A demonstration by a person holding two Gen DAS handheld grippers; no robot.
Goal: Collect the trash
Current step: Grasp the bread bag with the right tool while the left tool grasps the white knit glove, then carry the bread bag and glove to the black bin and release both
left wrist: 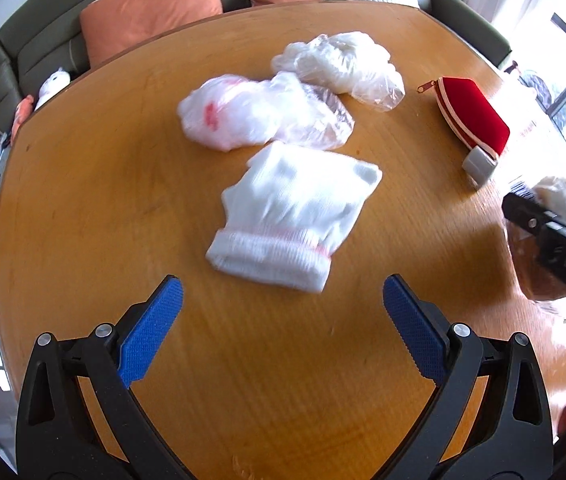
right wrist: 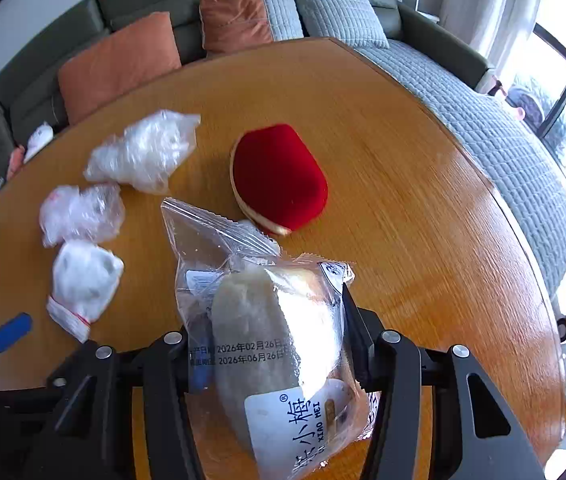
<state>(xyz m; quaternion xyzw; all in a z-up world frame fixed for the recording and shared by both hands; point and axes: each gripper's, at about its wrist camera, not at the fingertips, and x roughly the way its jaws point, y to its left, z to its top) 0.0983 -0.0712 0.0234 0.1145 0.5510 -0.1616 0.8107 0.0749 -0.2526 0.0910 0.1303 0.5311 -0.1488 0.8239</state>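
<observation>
The right gripper (right wrist: pixel 271 344) has its jaws clamped on a clear snack packet (right wrist: pixel 279 344) with a pale bun inside and printed dates on the wrapper, so one piece of trash is already in hand. A second clear wrapper (right wrist: pixel 203 240) stands up just behind it, though whether it is part of the same grip cannot be told.

The left gripper (left wrist: pixel 283 312) hovers over the tabletop (left wrist: pixel 83 200) with its jaws apart and nothing between them. Just beyond its blue pads (left wrist: pixel 155 328) lies a white sock-like bundle (left wrist: pixel 291 216) with a ribbed cuff.

Taking the red pouch (left wrist: pixel 471 120) as the landmark: a crumpled plastic bag (left wrist: pixel 343 64) lies near it on the sofa side, a second plastic bag with pink print (left wrist: pixel 251 116) touches that one and lies further from the pouch, and the white bundle sits just on the near side of the second bag. The pouch itself, with its zip, looks more like a belonging than rubbish.

No bin or collecting bag shows in either view. By my reading the job is at an early stage: one packet picked up, two bags and perhaps the bundle left on the tabletop, and nothing visibly disposed of yet.
</observation>
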